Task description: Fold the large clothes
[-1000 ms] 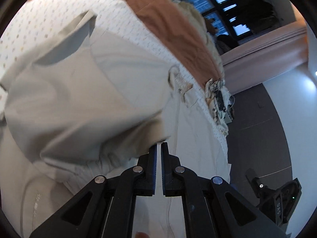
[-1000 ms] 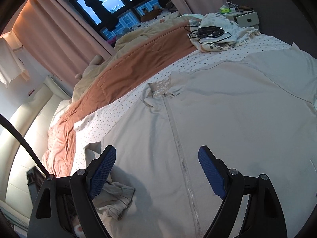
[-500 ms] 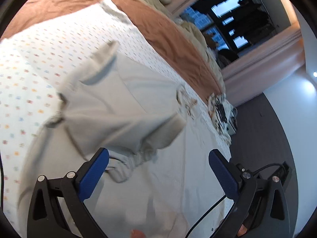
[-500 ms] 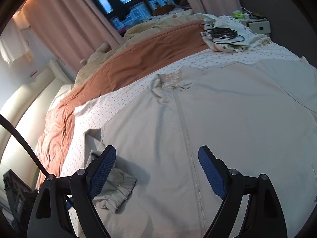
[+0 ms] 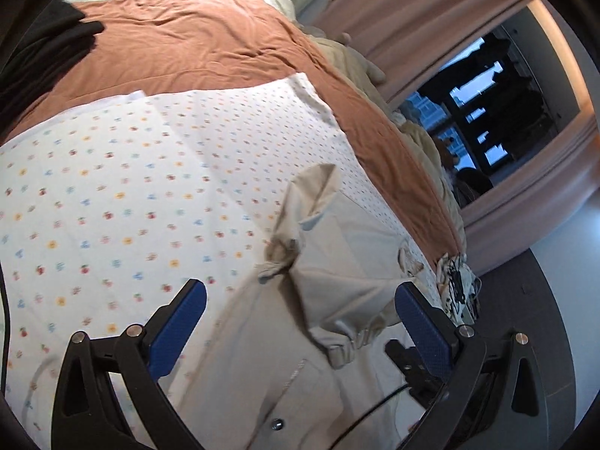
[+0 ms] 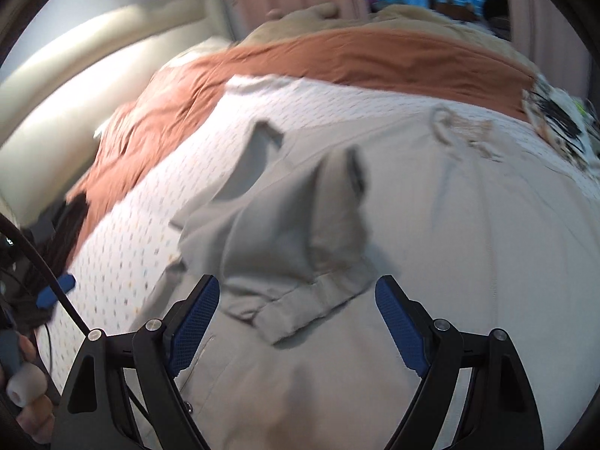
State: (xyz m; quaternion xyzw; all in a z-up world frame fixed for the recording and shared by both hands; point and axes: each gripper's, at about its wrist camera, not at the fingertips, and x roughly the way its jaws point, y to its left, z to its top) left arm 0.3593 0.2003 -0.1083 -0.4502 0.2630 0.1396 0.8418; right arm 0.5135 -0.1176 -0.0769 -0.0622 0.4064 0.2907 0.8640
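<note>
Because the beige jacket (image 6: 431,247) lying spread on the bed (image 5: 112,202) is soft, light cloth, you should pinch it at a hem or the sleeve cuff (image 6: 300,303). Its lower part is cut off. Both the left tool (image 5: 300,322) and right tool (image 6: 296,318) gape wide, empty.

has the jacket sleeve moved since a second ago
Yes. The sleeve was pinched in the left gripper over the jacket; now it lies folded across the body, cuff toward the zipper, away from the dotted sheet, free of the open fingers.
</note>
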